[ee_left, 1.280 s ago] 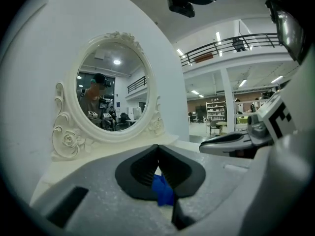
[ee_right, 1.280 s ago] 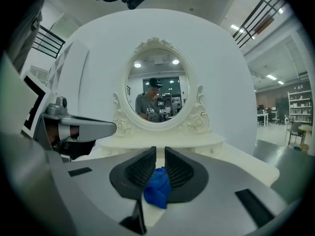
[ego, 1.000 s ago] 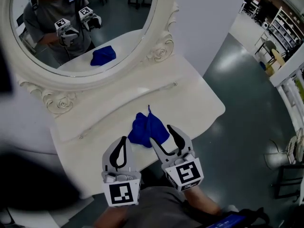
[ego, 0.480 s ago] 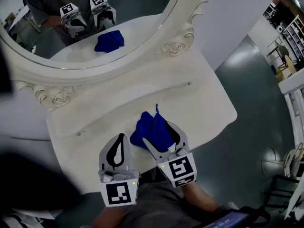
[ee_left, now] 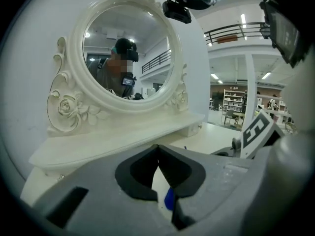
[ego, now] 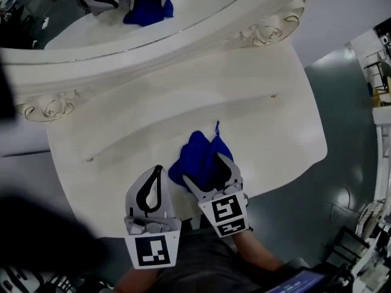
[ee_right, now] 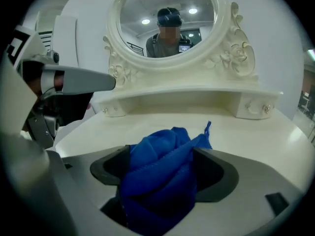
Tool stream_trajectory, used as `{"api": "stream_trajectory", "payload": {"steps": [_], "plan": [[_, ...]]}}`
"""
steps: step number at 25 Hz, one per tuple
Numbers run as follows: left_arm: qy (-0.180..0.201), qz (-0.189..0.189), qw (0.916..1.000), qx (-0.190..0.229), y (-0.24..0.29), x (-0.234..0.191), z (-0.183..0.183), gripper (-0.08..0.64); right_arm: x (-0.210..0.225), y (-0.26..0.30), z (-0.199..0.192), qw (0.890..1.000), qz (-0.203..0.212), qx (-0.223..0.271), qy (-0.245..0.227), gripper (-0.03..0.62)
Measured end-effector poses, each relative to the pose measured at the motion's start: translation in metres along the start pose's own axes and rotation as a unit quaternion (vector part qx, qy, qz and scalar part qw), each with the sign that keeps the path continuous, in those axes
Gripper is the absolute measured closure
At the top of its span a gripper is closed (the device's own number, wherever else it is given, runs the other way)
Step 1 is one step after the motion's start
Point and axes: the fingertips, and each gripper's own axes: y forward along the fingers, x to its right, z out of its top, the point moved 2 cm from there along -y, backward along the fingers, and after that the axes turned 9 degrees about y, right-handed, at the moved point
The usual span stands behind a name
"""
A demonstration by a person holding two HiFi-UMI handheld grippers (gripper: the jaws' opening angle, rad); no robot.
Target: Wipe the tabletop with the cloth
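Observation:
A crumpled blue cloth (ego: 198, 154) lies on the white dressing-table top (ego: 269, 127), near its front edge. My right gripper (ego: 206, 168) reaches over it from the front. Its jaws are opening, and the cloth (ee_right: 162, 166) bulges up between the two dark pads without being squeezed. My left gripper (ego: 159, 170) hovers just left of the cloth, above the table's front edge. Its tips meet with nothing between them in the left gripper view (ee_left: 157, 147), where a sliver of blue shows through the gap below.
An oval mirror (ego: 122, 17) in a carved white frame stands at the back on a raised shelf (ego: 153, 90) and reflects the cloth and both grippers. The tabletop ends at a curved edge to the right, with grey floor (ego: 342, 72) beyond.
My right gripper has moved forward over the cloth, and its jaws have spread to either side of it. The left gripper stays beside it. The head view has tipped further down.

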Motion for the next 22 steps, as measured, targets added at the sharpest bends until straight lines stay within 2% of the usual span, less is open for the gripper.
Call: {"api": "stream_trajectory", "payload": {"steps": [4, 7, 9, 10, 12, 17, 22], "plan": [[-0.008, 0.008, 0.9998, -0.017, 0.003, -0.003, -0.01, 0.545, 0.003, 0.009, -0.007, 0.999, -0.021, -0.031, -0.023, 0.25], [-0.01, 0.015, 0.9996, -0.02, 0.001, -0.007, -0.011, 0.545, 0.003, 0.009, -0.007, 0.999, -0.019, -0.039, -0.028, 0.26], [-0.011, 0.02, 0.9996, -0.018, -0.001, -0.01, -0.01, 0.545, 0.004, 0.006, -0.003, 0.999, -0.023, -0.032, -0.03, 0.402], [-0.012, 0.022, 0.9995, -0.017, -0.002, -0.011, -0.008, 0.545, 0.004, 0.005, 0.0, 0.999, -0.025, -0.028, -0.031, 0.452], [-0.013, 0.026, 0.9995, -0.011, -0.005, -0.013, -0.003, 0.545, 0.004, 0.001, 0.007, 0.999, -0.026, -0.019, -0.031, 0.491], [-0.012, 0.03, 0.9994, 0.007, -0.011, -0.015, 0.015, 0.545, 0.001, -0.016, 0.037, 0.999, -0.025, 0.02, -0.037, 0.518], [-0.009, 0.041, 0.9987, 0.028, -0.016, -0.017, 0.041, 0.545, -0.004, -0.04, 0.086, 0.996, -0.019, 0.072, -0.057, 0.525]]}}
